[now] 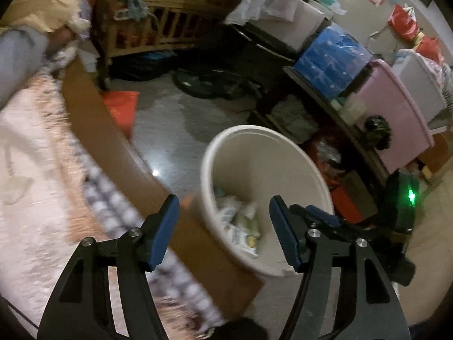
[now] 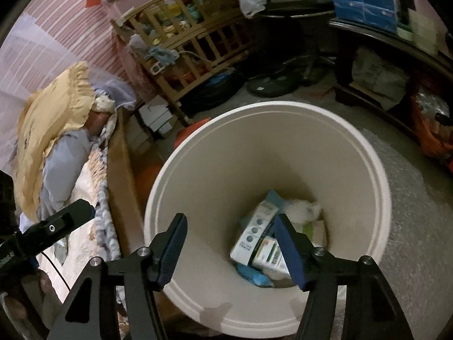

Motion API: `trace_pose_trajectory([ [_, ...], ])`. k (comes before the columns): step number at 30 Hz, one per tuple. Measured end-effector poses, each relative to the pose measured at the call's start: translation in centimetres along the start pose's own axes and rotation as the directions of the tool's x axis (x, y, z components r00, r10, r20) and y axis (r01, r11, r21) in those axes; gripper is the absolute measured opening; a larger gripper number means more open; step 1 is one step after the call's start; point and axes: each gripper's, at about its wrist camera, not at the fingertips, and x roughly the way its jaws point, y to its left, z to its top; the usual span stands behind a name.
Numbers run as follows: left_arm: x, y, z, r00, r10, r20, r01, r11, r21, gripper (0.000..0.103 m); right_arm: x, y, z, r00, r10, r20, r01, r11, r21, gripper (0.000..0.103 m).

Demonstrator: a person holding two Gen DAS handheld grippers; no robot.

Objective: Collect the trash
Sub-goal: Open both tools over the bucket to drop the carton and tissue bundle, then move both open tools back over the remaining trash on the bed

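A cream round trash bin [image 2: 365, 170] stands on the floor beside the bed; it also shows in the left wrist view [image 1: 243, 147]. Inside lie several pieces of trash [image 2: 263, 243]: white cartons, a blue wrapper and crumpled white paper, also visible in the left wrist view [image 1: 243, 226]. My right gripper [image 2: 230, 221] is open and empty, right above the bin's mouth. My left gripper [image 1: 223, 206] is open and empty, above the bed's edge and the bin's near rim. The other gripper shows at the right in the left wrist view [image 1: 325, 221] and at the left in the right wrist view [image 2: 62, 223].
The bed [image 1: 34, 170] with a patterned blanket and brown frame [image 1: 93, 113] lies left. A yellow pillow [image 2: 51, 124] is on it. A wooden crib [image 1: 170, 25] stands behind. A dark shelf with blue [image 1: 331, 56] and pink [image 1: 396, 113] boxes stands right. A red bag [image 1: 121, 107] lies on the floor.
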Motion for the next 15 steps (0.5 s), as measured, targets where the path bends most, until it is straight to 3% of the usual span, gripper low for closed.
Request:
trace_pose_trajectory([
  [7, -3.2, 3.8, -2.1, 0.983, 0.178, 0.043, -0.177, 0.984, -0.011, 0.065, 1.1, 4.2, -1.0, 0.999, 0.042, -0.033, -0.044, 0.996, -0.078, 0.061],
  [15, -6.6, 8.6, -4.8, 0.951, 0.304, 0.066, -0.300, 0.952, -0.064, 0.065, 2.3, 10.6, -2.5, 0.991, 0.106, -0.077, -0.119, 0.977, -0.179, 0.063],
])
